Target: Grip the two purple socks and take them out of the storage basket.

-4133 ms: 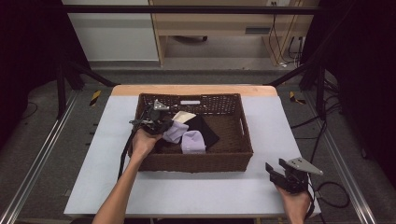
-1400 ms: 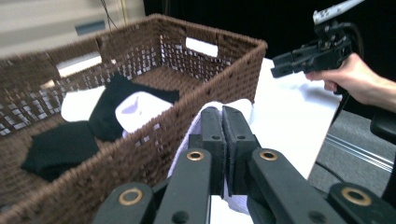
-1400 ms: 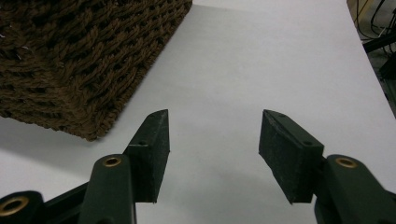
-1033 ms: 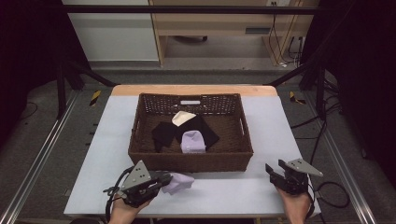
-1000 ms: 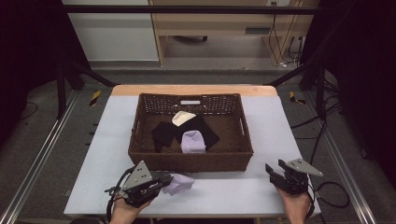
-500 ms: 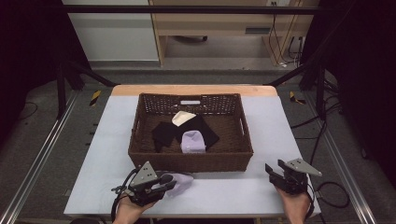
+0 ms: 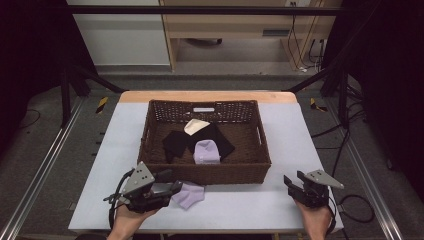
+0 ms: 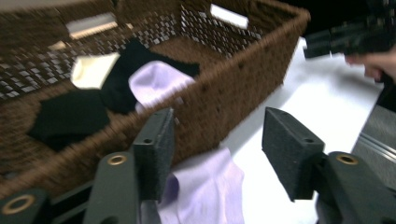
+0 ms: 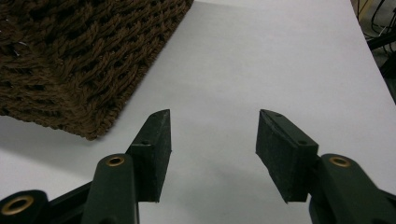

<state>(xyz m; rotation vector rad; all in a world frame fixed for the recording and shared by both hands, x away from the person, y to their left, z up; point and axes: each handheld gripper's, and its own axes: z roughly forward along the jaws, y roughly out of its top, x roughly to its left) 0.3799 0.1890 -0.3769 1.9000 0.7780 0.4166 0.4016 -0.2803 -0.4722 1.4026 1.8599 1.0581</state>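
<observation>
Left gripper [image 8: 215,154]: jaws spread, a soft lilac sock [image 8: 205,191] lying flat on the table beneath them, released. Directly ahead, the rectangular woven wicker basket [image 7: 205,172]. Right gripper [image 9: 212,154]: jaws spread, over smooth white tabletop [image 9: 261,60].

- The woven wicker basket [image 7: 205,172] is dark brown, with a criss-cross weave pattern on its walls.
- The soft cloth on the table [image 7: 188,194] is light purple.
- The folded cloth inside the basket [image 7: 206,151] is the same light purple.
- The flat cloths under it [image 7: 175,142] are black.
- The small cloth at the back [image 7: 195,126] is cream.
- The flat table top [image 7: 280,205] is pale grey-white, with a light wood strip [image 7: 207,96] along the far edge.
- Both grippers have black jaws with gold-coloured rings.
</observation>
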